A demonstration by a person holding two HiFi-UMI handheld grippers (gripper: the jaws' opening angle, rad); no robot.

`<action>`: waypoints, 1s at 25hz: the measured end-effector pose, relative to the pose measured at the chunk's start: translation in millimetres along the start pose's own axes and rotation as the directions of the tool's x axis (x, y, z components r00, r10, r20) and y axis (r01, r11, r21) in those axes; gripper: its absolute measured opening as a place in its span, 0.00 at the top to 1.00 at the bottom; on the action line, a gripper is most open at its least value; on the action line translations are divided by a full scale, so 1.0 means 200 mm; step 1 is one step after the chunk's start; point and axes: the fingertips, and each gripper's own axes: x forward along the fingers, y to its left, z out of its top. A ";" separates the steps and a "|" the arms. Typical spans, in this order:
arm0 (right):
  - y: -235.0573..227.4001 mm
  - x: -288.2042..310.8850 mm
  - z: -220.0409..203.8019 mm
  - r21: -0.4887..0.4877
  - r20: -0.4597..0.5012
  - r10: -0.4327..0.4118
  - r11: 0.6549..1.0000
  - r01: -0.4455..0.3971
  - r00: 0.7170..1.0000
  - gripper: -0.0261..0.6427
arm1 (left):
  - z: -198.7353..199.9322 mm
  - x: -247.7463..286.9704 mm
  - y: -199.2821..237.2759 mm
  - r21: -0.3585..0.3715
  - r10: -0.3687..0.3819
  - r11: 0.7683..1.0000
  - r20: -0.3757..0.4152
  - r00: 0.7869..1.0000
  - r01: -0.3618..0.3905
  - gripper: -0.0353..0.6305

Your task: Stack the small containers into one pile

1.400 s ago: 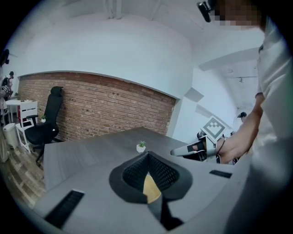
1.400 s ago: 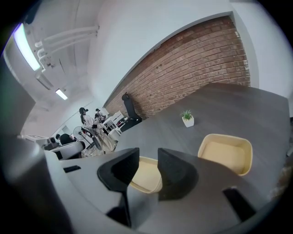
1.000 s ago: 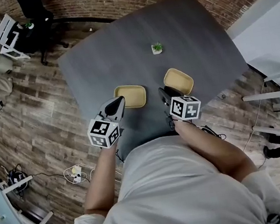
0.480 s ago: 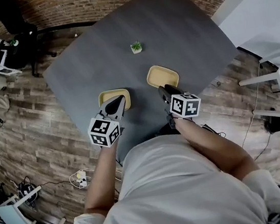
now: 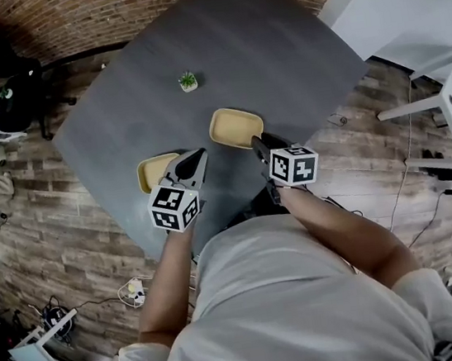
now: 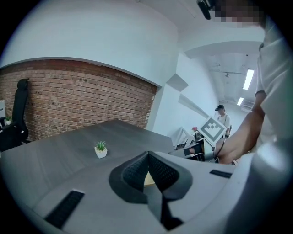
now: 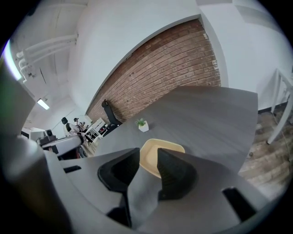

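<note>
Left gripper (image 5: pixel 190 160) hangs over the grey table (image 5: pixel 275 52) with its fingers (image 6: pixel 135 172) clenched, tips touching and nothing held. Only a sliver of the left yellow container (image 5: pixel 154 170) shows through the slot below the tips in the left gripper view. In the head view that container lies flat on the table just under and to the left of the fingertips, partly covered by them; contact cannot be told. Right gripper (image 7: pixel 147 154) has its fingers (image 7: pixel 173 170) released, a narrow gap between them and nothing in it. The right yellow container (image 7: pixel 161 153) sits on the table straight ahead of that gap, open side up, just beyond the tips. In the head view it lies just ahead and left of the right fingertips, apart from the left container, so the two are not stacked. A small potted plant (image 5: pixel 187 81) stands farther ahead of both sets of fingers, well apart from the containers. A brick wall (image 6: pixel 78 100) is behind the table.
</note>
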 end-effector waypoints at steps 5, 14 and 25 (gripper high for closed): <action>-0.12 0.01 -0.01 0.023 -0.020 -0.016 1.000 0.016 1.000 0.77 | 0.00 0.13 -0.05 -0.004 -0.008 1.000 -0.025 1.000 0.008 0.93; -0.22 0.11 -0.07 0.043 -0.065 -0.032 0.998 0.035 0.997 0.78 | -0.08 0.25 -0.03 -0.035 -0.010 0.999 -0.075 0.997 0.008 0.93; -0.37 0.28 -0.18 0.083 -0.142 -0.077 0.992 0.090 0.987 0.78 | -0.20 0.35 0.03 -0.069 -0.016 0.998 -0.127 0.992 0.007 0.93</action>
